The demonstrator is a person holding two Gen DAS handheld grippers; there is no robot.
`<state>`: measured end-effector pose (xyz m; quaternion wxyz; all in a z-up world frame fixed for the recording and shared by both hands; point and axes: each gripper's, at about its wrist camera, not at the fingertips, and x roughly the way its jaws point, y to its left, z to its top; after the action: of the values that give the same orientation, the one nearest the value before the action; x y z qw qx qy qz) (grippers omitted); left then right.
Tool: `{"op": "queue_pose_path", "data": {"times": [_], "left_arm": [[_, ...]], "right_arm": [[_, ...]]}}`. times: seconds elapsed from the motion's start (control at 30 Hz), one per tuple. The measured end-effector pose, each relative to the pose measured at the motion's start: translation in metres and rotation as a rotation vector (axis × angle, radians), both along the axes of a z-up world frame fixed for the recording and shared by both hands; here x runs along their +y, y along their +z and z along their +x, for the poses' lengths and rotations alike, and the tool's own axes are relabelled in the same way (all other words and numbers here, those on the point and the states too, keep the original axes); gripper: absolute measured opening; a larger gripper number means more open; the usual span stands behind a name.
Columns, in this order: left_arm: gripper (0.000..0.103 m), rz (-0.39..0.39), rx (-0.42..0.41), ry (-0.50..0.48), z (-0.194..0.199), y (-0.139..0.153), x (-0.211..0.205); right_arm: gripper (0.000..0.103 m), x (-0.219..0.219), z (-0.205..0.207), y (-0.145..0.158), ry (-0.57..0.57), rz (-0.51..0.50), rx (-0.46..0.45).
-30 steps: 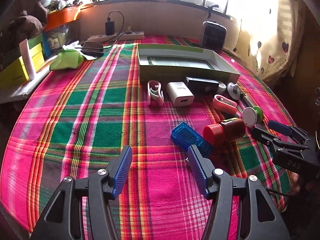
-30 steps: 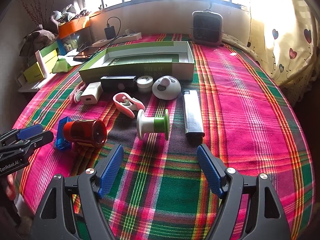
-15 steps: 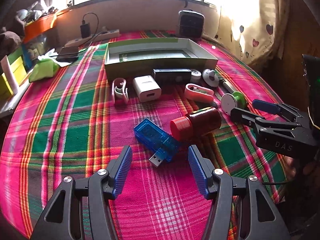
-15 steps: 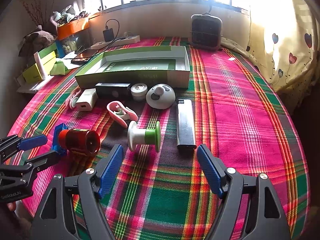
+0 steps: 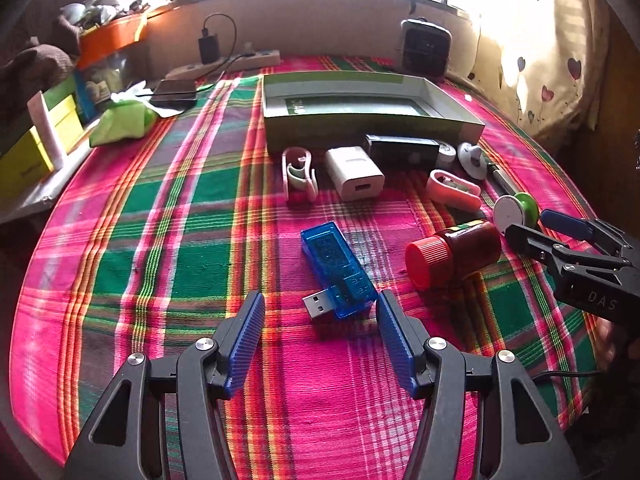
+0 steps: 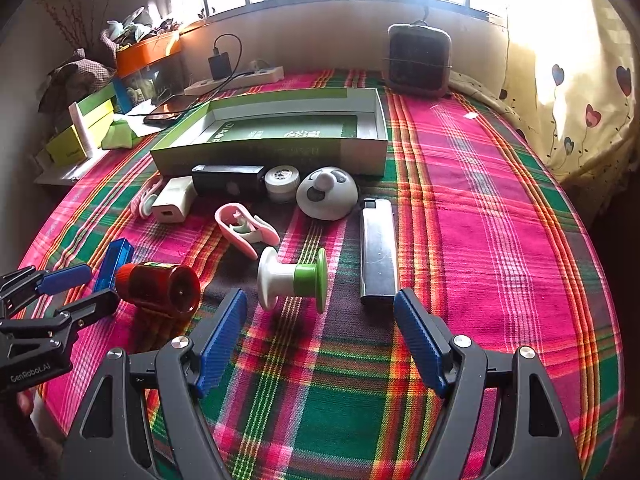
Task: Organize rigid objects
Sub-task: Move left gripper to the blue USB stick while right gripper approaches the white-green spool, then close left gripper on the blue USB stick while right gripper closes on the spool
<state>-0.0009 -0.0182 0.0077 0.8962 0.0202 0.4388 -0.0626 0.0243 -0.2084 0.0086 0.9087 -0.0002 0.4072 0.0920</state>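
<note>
In the left wrist view, the left gripper point(image 5: 320, 340) sits at the bottom centre with its blue-padded jaws spread wide and nothing between them. Just above the gap lies the blue USB tester point(image 5: 338, 270), plug end pointing down-left, flat on the plaid tablecloth point(image 5: 160, 240). To its right the brown bottle with a red cap point(image 5: 452, 252) lies on its side. Higher up, the white charger point(image 5: 354, 172), a pink clip point(image 5: 298, 172) and a black box point(image 5: 402, 148) line the near wall of the open green tray point(image 5: 372, 128), which holds no loose items. The right gripper point(image 5: 560, 236) enters from the right edge, also parted.

In the right wrist view, the right gripper point(image 6: 318, 340) fills the bottom, jaws wide and empty. The white-and-green spool point(image 6: 292, 278) lies just above the gap, the silver lighter point(image 6: 378, 250) to its right, and a white dome-shaped piece point(image 6: 326, 198) above them. The left gripper point(image 6: 60, 292) shows at lower left beside the bottle.

The likely trouble: the tester lies at an angle to the left jaws, so closing on it could twist it or squeeze it out. The bottle and spool are round and could roll if nudged. With both grippers near the bottle, they could knock each other.
</note>
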Motion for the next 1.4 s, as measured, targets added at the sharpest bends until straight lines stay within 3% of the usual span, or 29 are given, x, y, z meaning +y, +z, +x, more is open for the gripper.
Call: {"op": "queue_pose_path", "data": {"times": [0.23, 0.77, 1.07, 1.4], "left_arm": [[0.057, 0.004, -0.003, 0.05, 0.004, 0.0, 0.017], [0.056, -0.02, -0.027, -0.018, 0.027, 0.005, 0.004], [0.048, -0.011, -0.013, -0.048, 0.034, -0.001, -0.001], [0.03, -0.026, -0.019, -0.022, 0.032, 0.0, 0.008]], "right_arm": [[0.076, 0.001, 0.001, -0.001, 0.004, 0.006, 0.004], [0.076, 0.004, 0.013, -0.002, -0.01, -0.008, 0.037], [0.075, 0.004, 0.017, -0.002, -0.008, -0.005, 0.055], [0.062, 0.004, 0.019, -0.001, -0.011, -0.004, 0.054]]}}
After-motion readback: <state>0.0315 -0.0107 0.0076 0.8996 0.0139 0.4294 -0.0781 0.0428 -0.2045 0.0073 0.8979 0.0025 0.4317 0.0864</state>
